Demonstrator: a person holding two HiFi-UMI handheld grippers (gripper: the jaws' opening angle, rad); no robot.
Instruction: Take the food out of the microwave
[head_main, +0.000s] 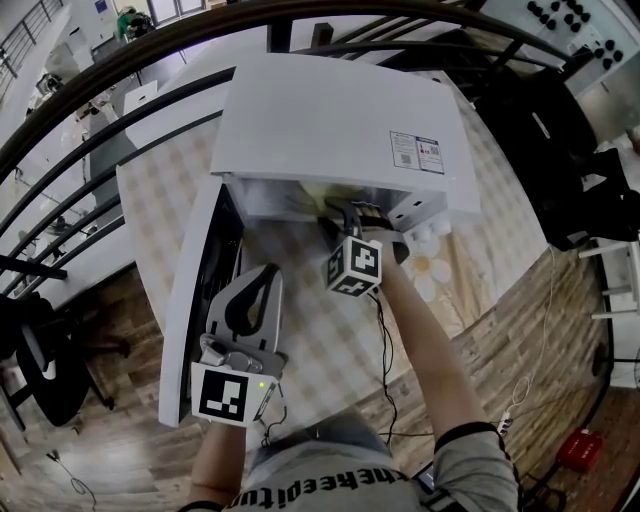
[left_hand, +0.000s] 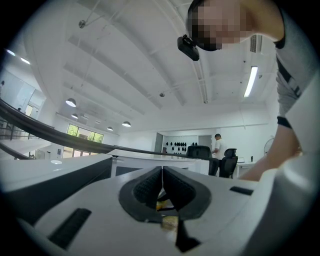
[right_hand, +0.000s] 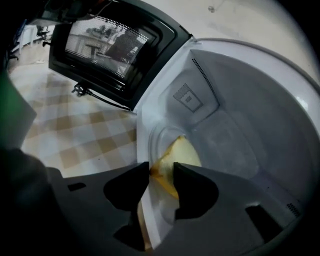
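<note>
The white microwave stands on the checked table with its door swung open to the left. On the glass turntable inside lies a flat yellow piece of food with a browned edge. My right gripper reaches into the oven mouth, tilted downward. It is open, and the near edge of the food shows in the gap between its tips. My left gripper hovers level beside the open door. It is shut, pads together, with nothing in it.
The open door's dark window sits left of the cavity. A black cable runs over the checked cloth. Dark curved railings cross the back. Office chairs stand at the left, and a person stands far off.
</note>
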